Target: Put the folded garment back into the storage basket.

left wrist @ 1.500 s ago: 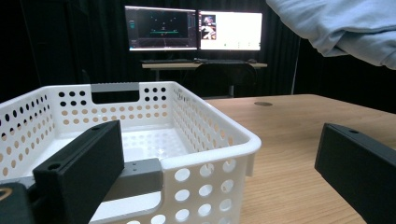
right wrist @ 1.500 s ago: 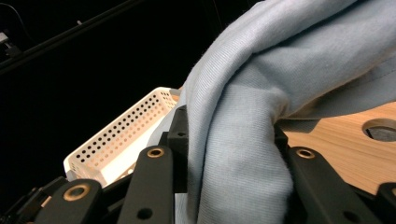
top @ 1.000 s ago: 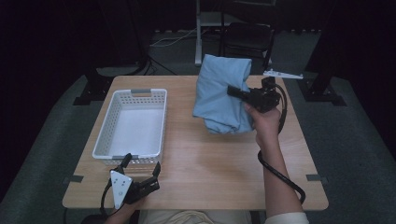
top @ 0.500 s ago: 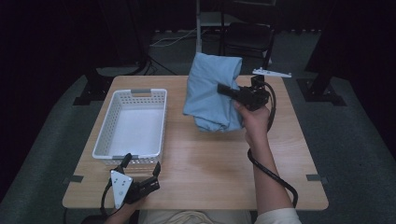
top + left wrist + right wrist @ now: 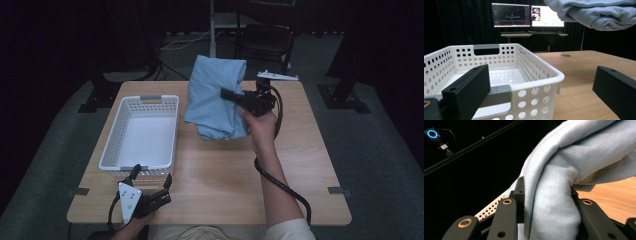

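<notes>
Right tongs (image 5: pixel 227 93) clamped on folded blue cloth (image 5: pixel 215 100): soft, light, floppy, best pinched through thick fold. Left tongs (image 5: pixel 151 179) gaping, empty.

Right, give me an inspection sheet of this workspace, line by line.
Surface: wooden table, bare wood in front.
Job's things: folded light blue cloth held above the table; white perforated basket at the left, nothing in it.
Clutter: nothing seen.
Grippers: right gripper shut on the cloth; left gripper open, low behind the basket's near wall.
Cables: black cable trails along the right forearm.
Surroundings: dark room, chair beyond the table, lit monitors in the left gripper view.
</notes>
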A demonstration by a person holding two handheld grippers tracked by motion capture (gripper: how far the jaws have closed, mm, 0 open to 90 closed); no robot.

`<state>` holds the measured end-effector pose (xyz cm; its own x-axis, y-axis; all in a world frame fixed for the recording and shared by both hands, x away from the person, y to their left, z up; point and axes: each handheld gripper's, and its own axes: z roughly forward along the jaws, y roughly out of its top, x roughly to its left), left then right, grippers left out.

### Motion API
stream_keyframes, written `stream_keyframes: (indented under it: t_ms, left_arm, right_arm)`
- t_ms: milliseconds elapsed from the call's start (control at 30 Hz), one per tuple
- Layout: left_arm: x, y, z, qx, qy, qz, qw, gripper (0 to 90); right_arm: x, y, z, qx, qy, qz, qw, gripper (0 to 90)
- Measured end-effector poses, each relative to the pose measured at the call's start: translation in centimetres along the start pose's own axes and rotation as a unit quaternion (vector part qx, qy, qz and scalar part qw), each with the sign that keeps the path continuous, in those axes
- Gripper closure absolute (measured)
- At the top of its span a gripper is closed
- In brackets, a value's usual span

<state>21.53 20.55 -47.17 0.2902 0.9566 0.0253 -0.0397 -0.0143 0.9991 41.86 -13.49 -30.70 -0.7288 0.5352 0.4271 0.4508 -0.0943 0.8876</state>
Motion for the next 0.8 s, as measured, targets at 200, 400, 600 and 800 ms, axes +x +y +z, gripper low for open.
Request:
stream_keyframes:
  t_ms: [200, 400, 600, 800]
  left_arm:
    - [0.0, 0.0, 0.0, 0.000, -0.003, 0.000, 1.0000, 2.6]
    - [0.0, 0.0, 0.0, 0.000, -0.004, 0.001, 1.0000, 2.7]
    - [0.0, 0.0, 0.0, 0.000, -0.003, 0.000, 1.0000, 2.6]
    - [0.0, 0.0, 0.0, 0.000, -0.002, 0.000, 1.0000, 2.7]
  right_arm:
    - [0.6, 0.2, 1.5, 0.005, 0.011, 0.000, 0.9999, 66.7]
    - [1.1, 0.1, 3.0, 0.004, 0.023, 0.001, 0.9997, 66.7]
    - [1.3, -0.2, 4.5, 0.006, 0.035, 0.009, 0.9993, 66.7]
    - [1.8, -0.2, 5.9, 0.005, 0.039, 0.012, 0.9992, 66.7]
